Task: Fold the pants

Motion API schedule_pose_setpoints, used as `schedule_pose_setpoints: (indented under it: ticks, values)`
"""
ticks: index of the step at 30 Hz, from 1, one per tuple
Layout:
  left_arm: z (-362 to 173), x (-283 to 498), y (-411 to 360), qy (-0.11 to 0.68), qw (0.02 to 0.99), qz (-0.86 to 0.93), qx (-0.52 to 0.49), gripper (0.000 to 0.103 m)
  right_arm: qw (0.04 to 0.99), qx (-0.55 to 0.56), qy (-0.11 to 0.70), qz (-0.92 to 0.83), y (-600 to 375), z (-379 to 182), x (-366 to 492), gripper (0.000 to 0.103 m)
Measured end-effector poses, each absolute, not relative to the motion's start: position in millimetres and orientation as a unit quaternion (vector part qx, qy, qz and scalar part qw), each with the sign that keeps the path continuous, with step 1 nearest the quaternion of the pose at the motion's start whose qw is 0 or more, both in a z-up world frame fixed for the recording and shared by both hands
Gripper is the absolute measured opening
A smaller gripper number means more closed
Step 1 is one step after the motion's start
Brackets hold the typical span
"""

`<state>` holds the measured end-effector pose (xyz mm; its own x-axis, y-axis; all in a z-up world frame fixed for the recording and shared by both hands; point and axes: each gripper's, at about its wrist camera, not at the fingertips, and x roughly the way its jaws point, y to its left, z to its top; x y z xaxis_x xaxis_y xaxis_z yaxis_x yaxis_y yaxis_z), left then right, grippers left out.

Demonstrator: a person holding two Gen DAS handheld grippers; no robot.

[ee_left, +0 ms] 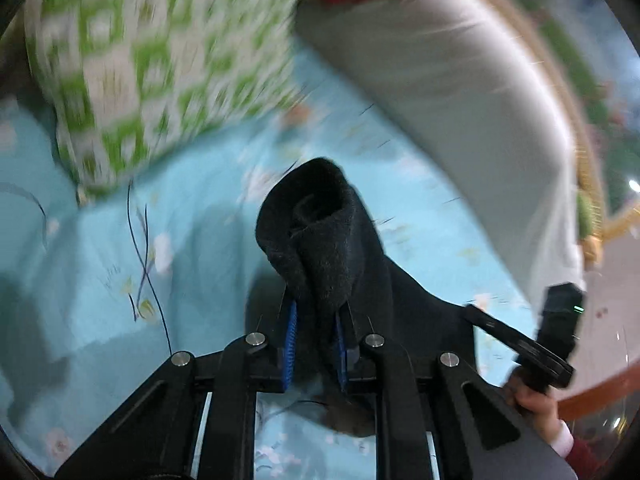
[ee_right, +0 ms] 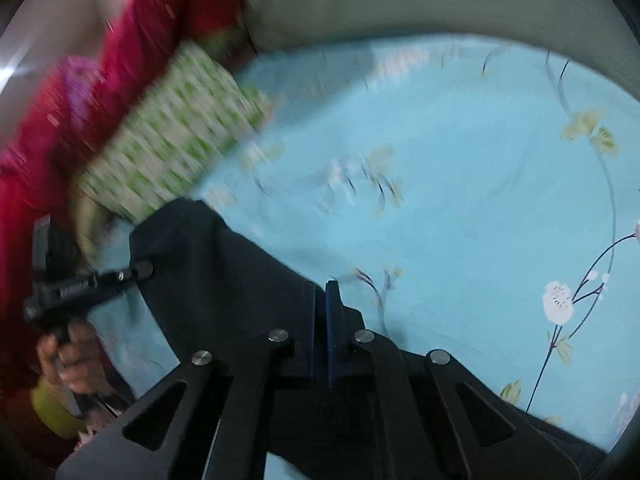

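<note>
The pants (ee_left: 328,236) are dark, almost black fabric. In the left wrist view my left gripper (ee_left: 316,320) is shut on a bunched fold of them, which sticks up past the blue fingertips (ee_left: 291,332). The cloth runs right toward my right gripper (ee_left: 516,344), held in a hand. In the right wrist view my right gripper (ee_right: 321,300) is shut on an edge of the pants (ee_right: 224,276), lifted over the bed. My left gripper (ee_right: 132,272) shows at the left, gripping the cloth's other end.
A light blue floral bedsheet (ee_right: 460,200) lies under everything. A green and white checked pillow (ee_left: 152,68) sits at the back left, also in the right wrist view (ee_right: 176,140). A white padded headboard (ee_left: 460,80) runs along the right. A red garment (ee_right: 100,92) lies behind the pillow.
</note>
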<state>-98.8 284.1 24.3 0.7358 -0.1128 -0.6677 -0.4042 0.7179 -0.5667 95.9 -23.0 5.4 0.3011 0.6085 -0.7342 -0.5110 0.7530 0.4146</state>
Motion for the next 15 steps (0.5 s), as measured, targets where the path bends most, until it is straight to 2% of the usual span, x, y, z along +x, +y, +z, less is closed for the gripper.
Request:
schedule_pose_setpoints:
  ticks: [5,11,15]
  values:
    - [32,-118,279,0.351,0.867,0.076,-0.347,0.015,0.816,0.06,0.466,0.337,-29,10,95,0.005]
    - [-9,-130,293,0.378,0.846,0.123,-0.355,0.015,0.819,-0.008,0.47,0.328,7,-6,94,0.005]
    - [-29,-125,289,0.403,0.849,0.143,-0.31,0.015,0.818,-0.043,0.482,0.312,21,-28,101,0.004]
